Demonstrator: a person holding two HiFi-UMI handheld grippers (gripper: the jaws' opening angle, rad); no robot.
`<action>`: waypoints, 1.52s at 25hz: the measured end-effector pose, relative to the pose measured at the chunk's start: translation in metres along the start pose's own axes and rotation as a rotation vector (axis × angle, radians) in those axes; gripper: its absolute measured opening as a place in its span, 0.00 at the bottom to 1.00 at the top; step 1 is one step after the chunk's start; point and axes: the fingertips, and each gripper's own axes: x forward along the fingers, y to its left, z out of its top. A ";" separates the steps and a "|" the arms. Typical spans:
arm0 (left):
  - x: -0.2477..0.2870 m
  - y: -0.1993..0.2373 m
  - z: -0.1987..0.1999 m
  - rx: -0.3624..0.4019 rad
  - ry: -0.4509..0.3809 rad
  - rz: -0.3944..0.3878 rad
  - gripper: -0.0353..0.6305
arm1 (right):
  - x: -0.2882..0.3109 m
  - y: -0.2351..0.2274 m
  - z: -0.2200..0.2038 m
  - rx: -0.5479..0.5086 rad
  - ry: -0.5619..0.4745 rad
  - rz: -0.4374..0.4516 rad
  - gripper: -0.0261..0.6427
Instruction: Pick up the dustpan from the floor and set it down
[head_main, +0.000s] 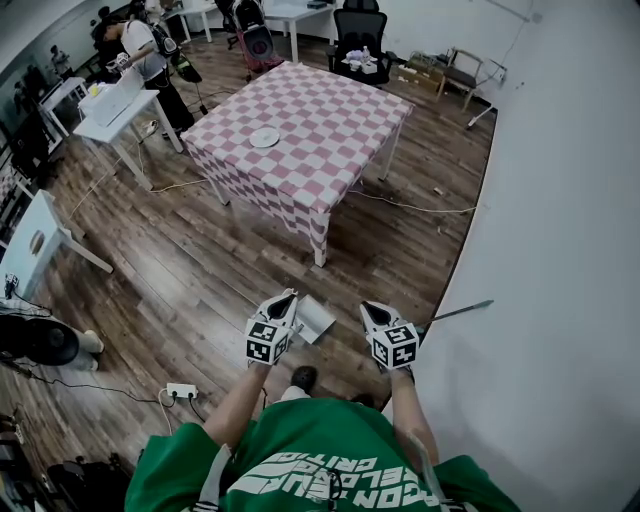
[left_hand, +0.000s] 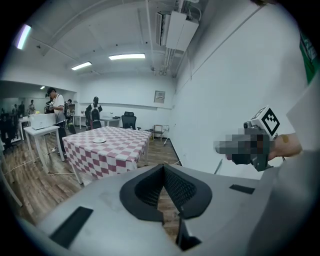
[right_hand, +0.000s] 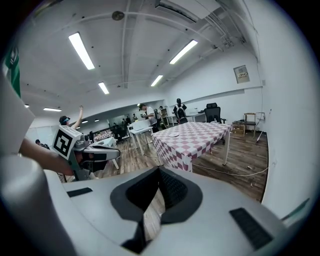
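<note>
Far off at 11 o'clock a person (head_main: 140, 50) stands by a white desk (head_main: 115, 115). At 12 o'clock is a table (head_main: 320, 130) with a pink and white check cloth, and a small plate (head_main: 265, 138) sits on it. Near the bottom, the left gripper (head_main: 287, 298) is held over the wood floor (head_main: 200, 260). Its claw is pressed together with nothing in it. The dustpan (head_main: 315, 320) lies on the floor at 1 o'clock from that gripper, between the two grippers, and neither claw holds it. The right gripper (head_main: 368, 310) is at 3 o'clock from the dustpan. Its claw is pressed together too, and empty. At 2 o'clock from it a thin stick (head_main: 460, 311) is by the white wall (head_main: 560, 250).
</note>
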 end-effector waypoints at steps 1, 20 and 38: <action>-0.001 0.001 0.000 -0.001 -0.002 0.003 0.06 | 0.000 0.001 0.000 -0.002 -0.001 0.003 0.05; -0.003 0.008 -0.002 -0.006 0.011 0.022 0.06 | -0.004 0.003 0.005 -0.002 -0.015 0.018 0.05; -0.005 0.007 -0.008 -0.011 0.019 0.025 0.06 | -0.010 -0.001 0.001 0.006 -0.019 0.006 0.05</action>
